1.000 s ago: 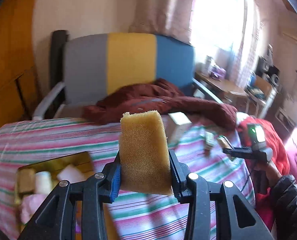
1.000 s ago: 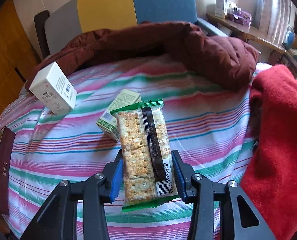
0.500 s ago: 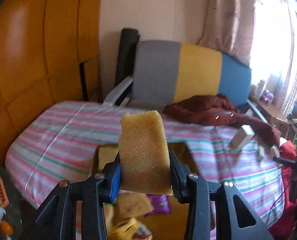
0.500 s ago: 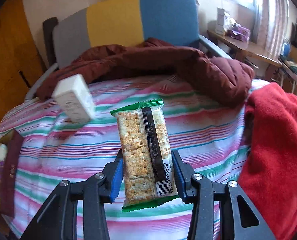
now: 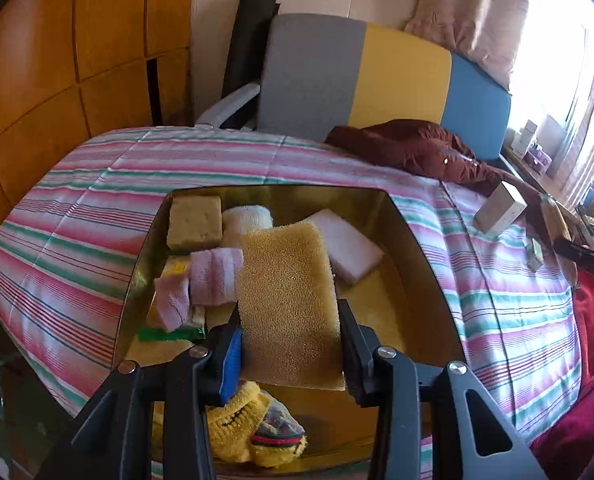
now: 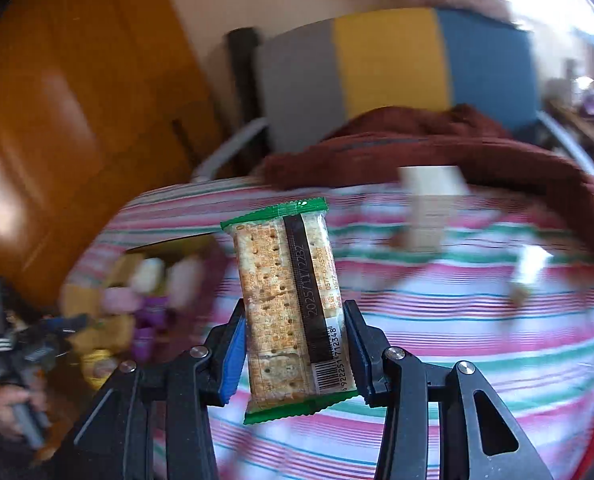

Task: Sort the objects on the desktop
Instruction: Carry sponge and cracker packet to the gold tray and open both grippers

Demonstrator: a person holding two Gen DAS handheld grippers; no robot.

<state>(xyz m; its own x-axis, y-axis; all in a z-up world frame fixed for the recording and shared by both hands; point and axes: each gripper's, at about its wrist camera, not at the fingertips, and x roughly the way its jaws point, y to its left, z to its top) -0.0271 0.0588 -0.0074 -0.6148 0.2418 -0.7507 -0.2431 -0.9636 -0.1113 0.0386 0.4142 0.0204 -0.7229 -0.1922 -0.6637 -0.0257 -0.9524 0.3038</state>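
Sponge [image 5: 287,304], yellow and coarse, clamped upright in left gripper [image 5: 290,354], both pads pressed into its sides. It hangs over the gold box [image 5: 413,240], which sits on the striped tablecloth [image 5: 97,208].

Box contents, left wrist view:
- tan sponge block [image 5: 194,222] at 11 o'clock corner
- white rolled sock [image 5: 247,220] just beside it, toward 12
- white foam pad [image 5: 347,248] at 1 o'clock, partly behind the held sponge
- pink socks [image 5: 201,284] at 9 o'clock, touching the held sponge's left edge in view
- green wrapper [image 5: 169,334] below the pink socks
- yellow knit sock [image 5: 237,428] at 6 o'clock, under the fingers

Outside the box at 3 o'clock: white carton [image 5: 500,208] tilted on the cloth, small box [image 5: 535,255] near it. Maroon jacket [image 5: 413,148] at 1 o'clock, against the grey/yellow/blue chair back [image 5: 377,76].

Right gripper [image 6: 295,354] clenched on cracker packet [image 6: 293,300], green-edged, barcode side facing camera, held upright above the cloth. Background motion-blurred. Gold box shows at 9 o'clock [image 6: 169,246], contents too smeared to tell apart. White carton at 1 o'clock [image 6: 431,204]. Left gripper visible at 8 o'clock [image 6: 37,344], blurred.
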